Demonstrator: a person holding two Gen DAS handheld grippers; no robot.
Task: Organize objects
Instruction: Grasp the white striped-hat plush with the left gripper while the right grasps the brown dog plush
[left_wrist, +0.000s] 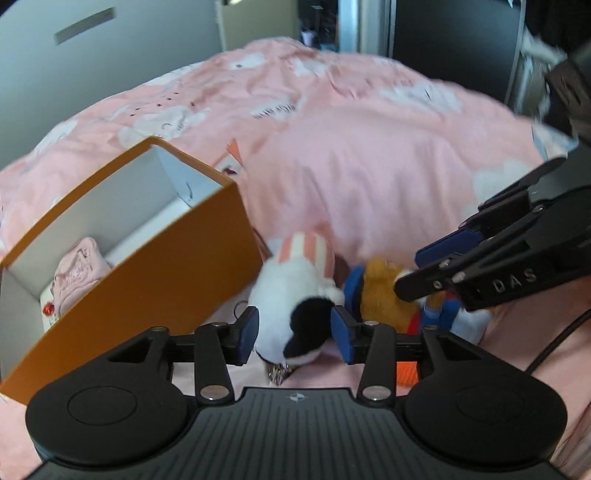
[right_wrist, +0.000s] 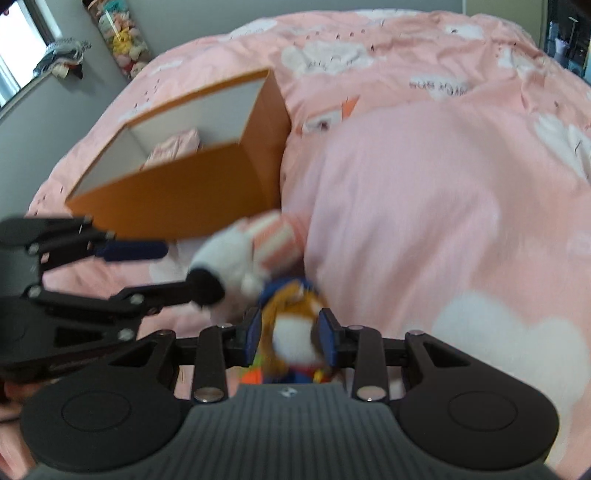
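**Two plush toys between the tools, beside the orange box**

Black-and-white plush dog with a pink-and-white striped cap (left_wrist: 295, 295) lies on the pink cloud-print bed cover (left_wrist: 369, 166), its dark-patched end sitting between the blue pads of the left tool (left_wrist: 294, 332). Those pads stand on either side of the plush, with a gap still showing on the left side, so the left tool has not closed on it. Touching the dog on its right is an orange-brown plush figure with blue clothing (right_wrist: 293, 332); the right tool (right_wrist: 290, 334) has both blue pads pressed against its sides and grips it.

Just left of the toys stands an open orange cardboard box with a white interior (left_wrist: 147, 280), its near wall close to the dog's cap. Inside lies a folded pale pink fabric item (left_wrist: 75, 273).

From the right wrist view the left tool reaches in from the left edge, nearly level, fingers pointing toward the dog. From the left wrist view the right tool slants down from the upper right onto the orange-brown figure.
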